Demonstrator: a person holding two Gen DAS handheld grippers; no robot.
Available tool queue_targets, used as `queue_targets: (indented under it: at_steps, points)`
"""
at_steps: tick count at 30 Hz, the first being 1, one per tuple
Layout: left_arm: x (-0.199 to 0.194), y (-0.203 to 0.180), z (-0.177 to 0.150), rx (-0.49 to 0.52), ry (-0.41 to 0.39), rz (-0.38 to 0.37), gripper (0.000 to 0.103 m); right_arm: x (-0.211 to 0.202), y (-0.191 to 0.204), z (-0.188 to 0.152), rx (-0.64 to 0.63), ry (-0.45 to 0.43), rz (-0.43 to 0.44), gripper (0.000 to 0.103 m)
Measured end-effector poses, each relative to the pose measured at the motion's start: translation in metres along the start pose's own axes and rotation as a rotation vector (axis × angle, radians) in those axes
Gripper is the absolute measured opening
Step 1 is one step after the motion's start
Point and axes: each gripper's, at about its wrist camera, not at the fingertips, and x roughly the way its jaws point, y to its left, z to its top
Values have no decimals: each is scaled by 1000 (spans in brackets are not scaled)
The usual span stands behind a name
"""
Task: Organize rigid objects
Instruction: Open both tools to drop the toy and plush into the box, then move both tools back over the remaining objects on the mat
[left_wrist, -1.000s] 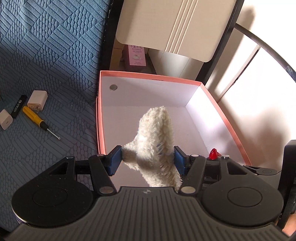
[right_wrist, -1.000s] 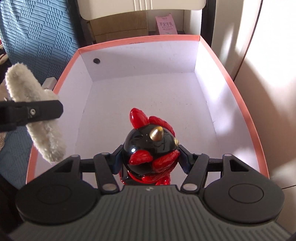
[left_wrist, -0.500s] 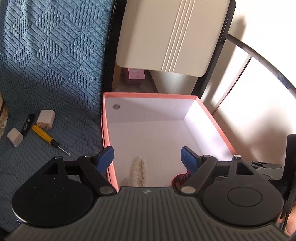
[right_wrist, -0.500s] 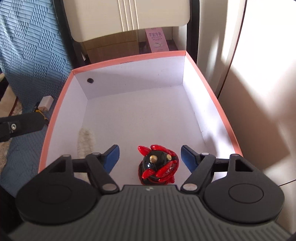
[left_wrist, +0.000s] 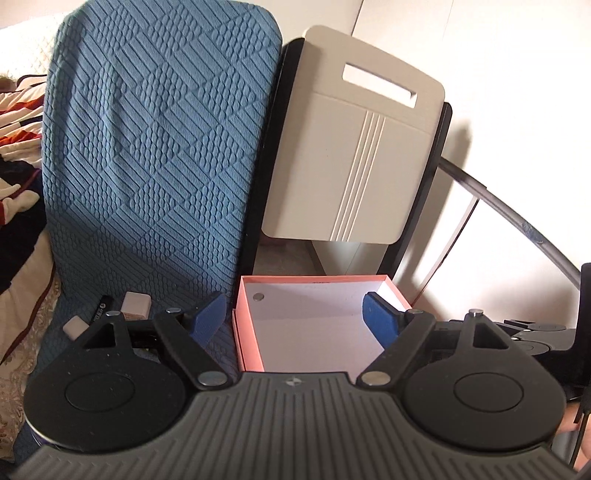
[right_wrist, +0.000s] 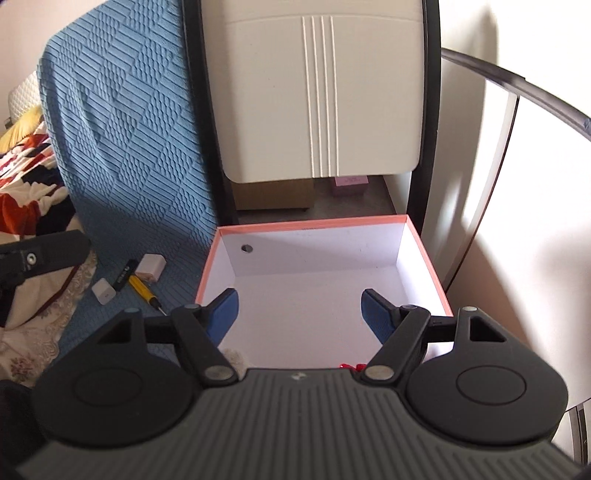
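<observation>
Above a pink-rimmed cardboard box (right_wrist: 428, 258) with smooth white walls: left gripper (left_wrist: 295, 314) and right gripper (right_wrist: 299, 308), jaws just widened, spread wide on ribbed blue pads, empty. Low in the box's near end, half hidden: one fluffy white plush (right_wrist: 234, 357), one glossy red figurine (right_wrist: 349, 366). Beside the box on quilted blue fabric (right_wrist: 122, 147): two white plug blocks (right_wrist: 150, 266), one yellow-handled screwdriver (right_wrist: 142, 290), one black stick (right_wrist: 123, 278). Behind, one cream ridged panel (right_wrist: 321, 92).

I count one box (right_wrist: 424, 258), two chargers (right_wrist: 150, 266), one screwdriver (right_wrist: 142, 290), one black stick (right_wrist: 123, 279), one chair (right_wrist: 321, 92).
</observation>
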Motion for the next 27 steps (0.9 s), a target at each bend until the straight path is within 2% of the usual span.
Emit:
queue_targets:
  at_steps: [7, 10, 13, 17, 22, 27]
  points:
    - [-34, 23, 0, 7, -52, 25, 86, -21, 37, -3, -51, -35, 32, 75]
    - [-41, 32, -12, 49, -63, 35, 86, -24, 51, -11, -60, -41, 52, 75]
    - [-47, 43, -16, 50, -88, 91, 86, -23, 68, -21, -87, -23, 60, 75]
    - [-53, 64, -20, 16, -96, 67, 86, -23, 88, -30, -114, -25, 82, 75]
    - [-58, 77, -32, 43, -107, 102, 86, -20, 104, -41, -94, -52, 98, 75]
    - [-60, 91, -50, 29, -103, 51, 86, -11, 120, -61, -72, -49, 119, 75]
